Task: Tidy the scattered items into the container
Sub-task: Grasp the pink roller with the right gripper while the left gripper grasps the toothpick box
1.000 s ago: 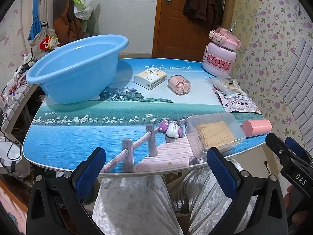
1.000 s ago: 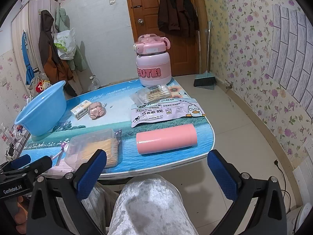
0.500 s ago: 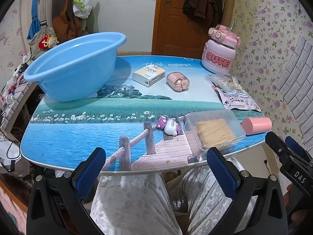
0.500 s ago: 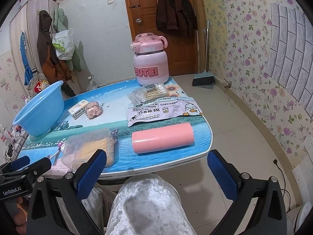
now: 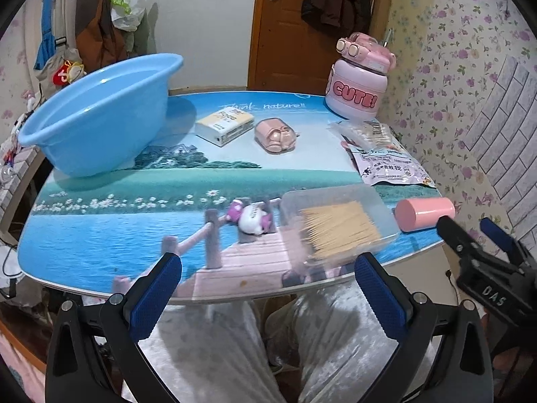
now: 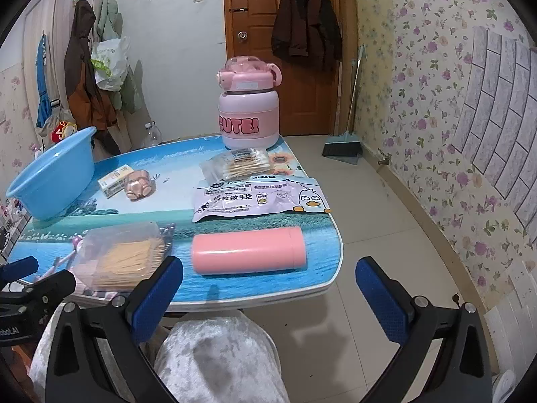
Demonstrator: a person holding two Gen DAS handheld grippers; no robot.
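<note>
A blue basin [image 5: 97,114] [image 6: 53,174] stands at the table's far left. Scattered on the table are a clear box of toothpicks [image 5: 339,225] [image 6: 120,255], a small toy figure [image 5: 250,216], a pink cylinder [image 5: 424,213] [image 6: 248,250], a yellow-white carton [image 5: 225,124] [image 6: 115,179], a pink case [image 5: 275,134] [image 6: 139,184], a swab bag [image 6: 238,166] and a purple pouch [image 5: 389,168] [image 6: 258,198]. My left gripper [image 5: 268,297] is open and empty before the near edge. My right gripper [image 6: 268,297] is open and empty, just short of the pink cylinder.
A large pink "CUTE!" bottle [image 5: 359,84] [image 6: 248,107] stands at the table's far right. My lap lies under both grippers. The table [image 5: 100,235] has a rounded near edge. A dustpan [image 6: 342,147] leans by the door; tiled floor lies right of the table.
Both grippers have moved slightly forward towards the table; the items sit a little lower and nearer in both views. Nothing has been grasped.
</note>
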